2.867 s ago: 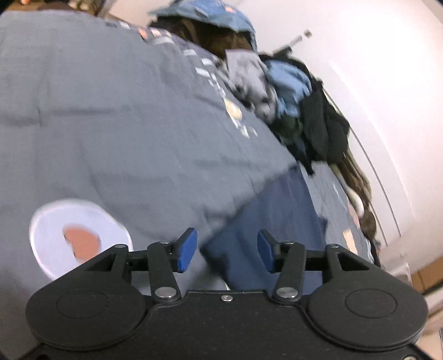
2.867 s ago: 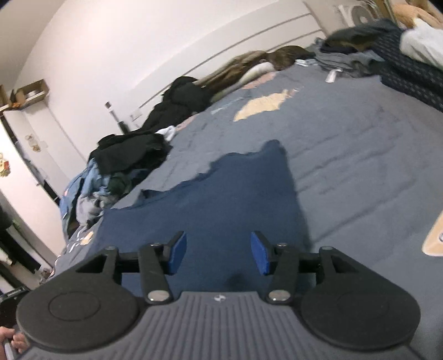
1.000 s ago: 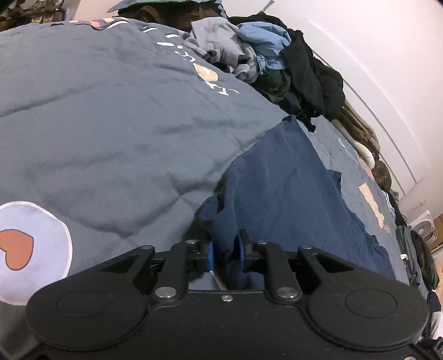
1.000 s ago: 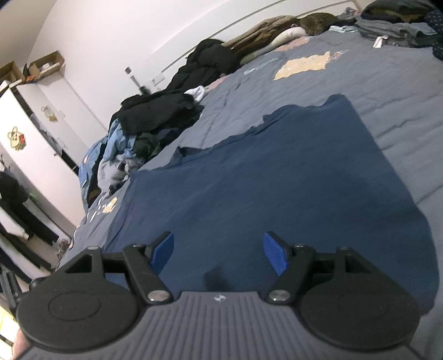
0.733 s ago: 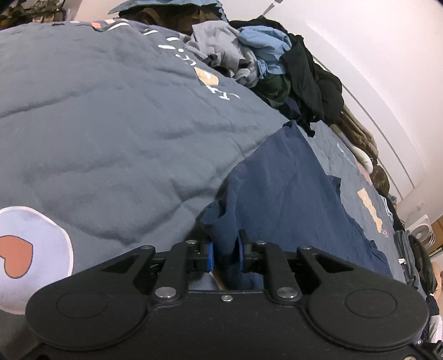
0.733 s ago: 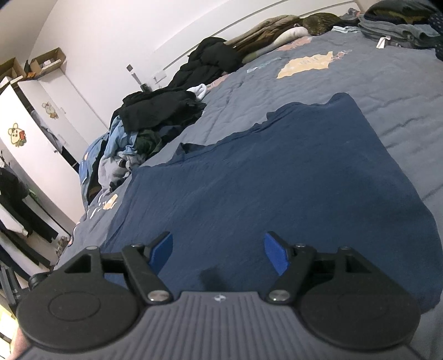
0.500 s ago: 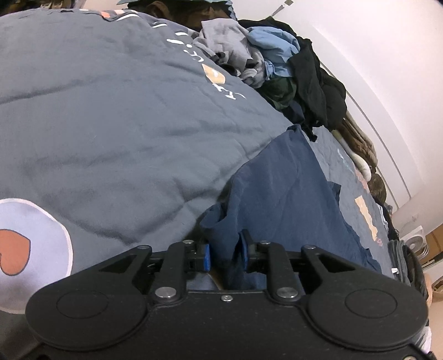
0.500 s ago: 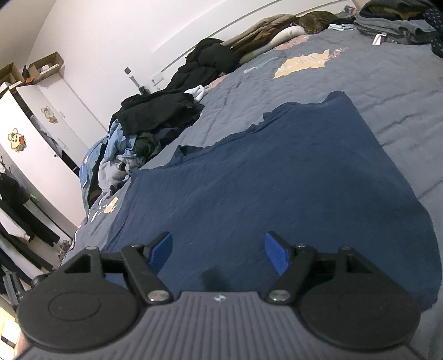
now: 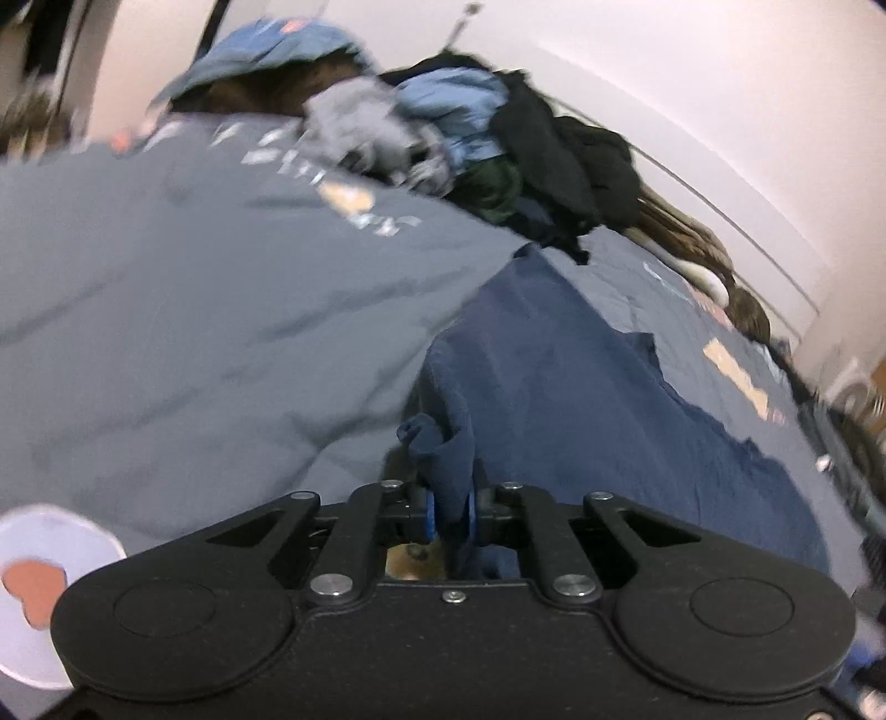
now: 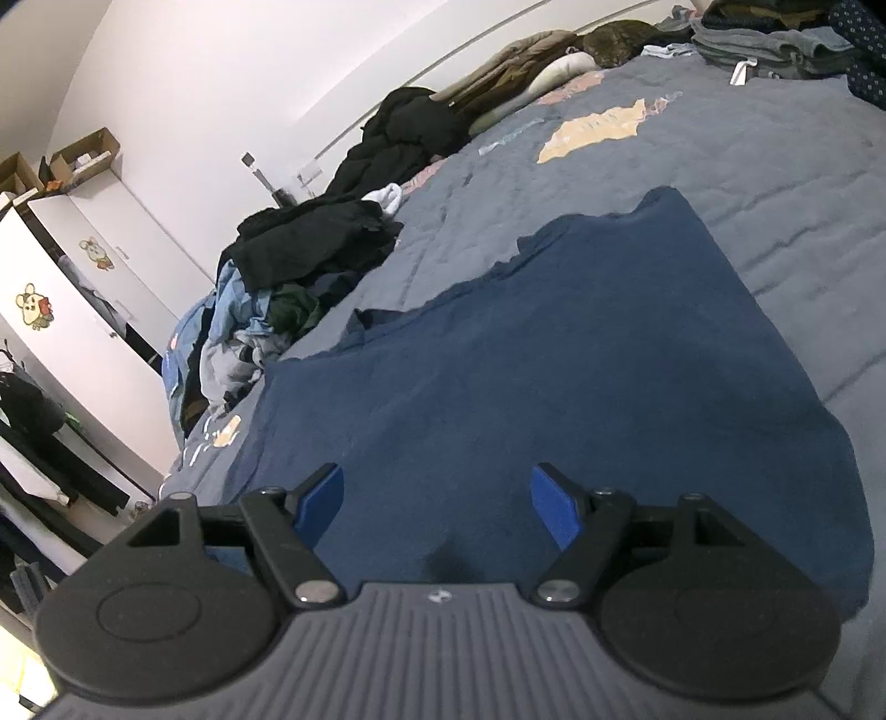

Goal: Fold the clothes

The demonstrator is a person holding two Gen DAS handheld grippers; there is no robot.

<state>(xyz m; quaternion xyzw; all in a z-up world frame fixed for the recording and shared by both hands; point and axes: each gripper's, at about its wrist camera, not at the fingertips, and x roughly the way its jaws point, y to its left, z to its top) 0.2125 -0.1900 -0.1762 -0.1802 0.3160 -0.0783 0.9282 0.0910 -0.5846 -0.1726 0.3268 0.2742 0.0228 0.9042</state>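
Note:
A navy blue garment [image 10: 554, 360] lies spread flat on the grey bed cover [image 10: 775, 144]. In the left wrist view the same navy garment [image 9: 581, 399] runs away to the right, and its near corner bunches up between the blue pads. My left gripper [image 9: 449, 509] is closing its jaws on that corner, which the pads pinch and lift off the cover. My right gripper [image 10: 437, 504] hovers over the garment's near edge with its jaws wide apart and nothing between them.
A heap of mixed clothes [image 10: 288, 288] lies along the bed's far left side, also seen as the clothes heap [image 9: 498, 149] in the left wrist view. Folded clothes [image 10: 775, 44] sit at the far right. A white wardrobe [image 10: 72, 288] stands beyond the bed. Grey bed cover [image 9: 194, 310] stretches left.
My left gripper has tightened on the garment's corner, rolled and lifted a little, pulling the corner up into a bunch. The right gripper has stayed where it was, still wide.

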